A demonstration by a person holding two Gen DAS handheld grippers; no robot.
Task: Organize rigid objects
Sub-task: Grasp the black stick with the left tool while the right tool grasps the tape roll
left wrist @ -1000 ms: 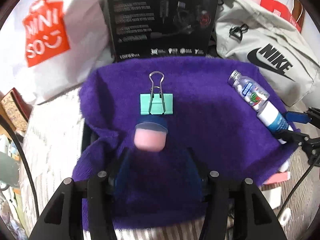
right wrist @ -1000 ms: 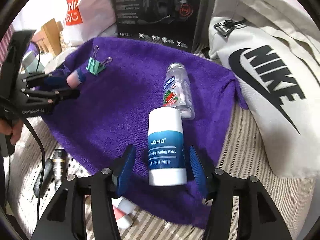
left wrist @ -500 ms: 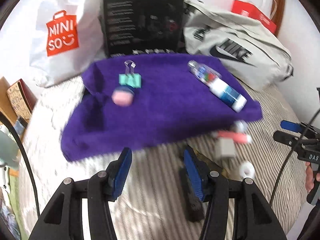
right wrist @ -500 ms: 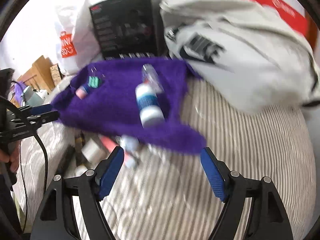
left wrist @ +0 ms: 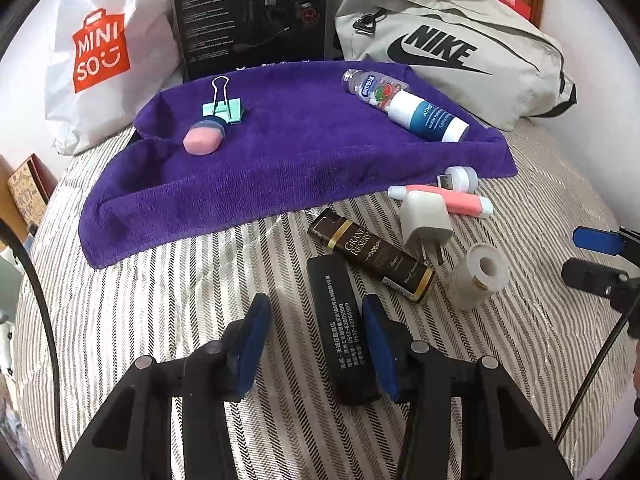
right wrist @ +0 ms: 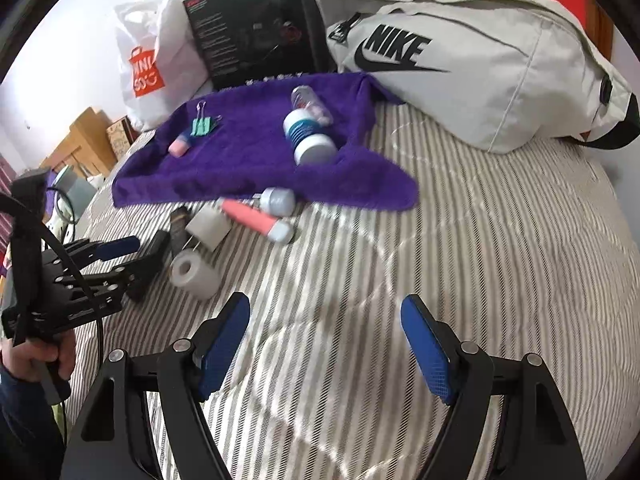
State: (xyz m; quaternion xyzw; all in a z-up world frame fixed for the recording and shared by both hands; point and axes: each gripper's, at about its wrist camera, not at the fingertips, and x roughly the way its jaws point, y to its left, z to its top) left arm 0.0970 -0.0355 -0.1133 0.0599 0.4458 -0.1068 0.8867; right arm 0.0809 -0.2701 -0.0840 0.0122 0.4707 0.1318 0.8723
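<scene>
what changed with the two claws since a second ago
Both claws let go and backed off the purple towel. The left claw, open, left the pink eraser by the green binder clip and now straddles a black bar. The right claw, open, released the balm tube. Towel items stayed put.

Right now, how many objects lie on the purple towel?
4. A green binder clip and pink capped item touch at the left; a clear bottle and white-blue balm stick lie end to end at the right.
</scene>
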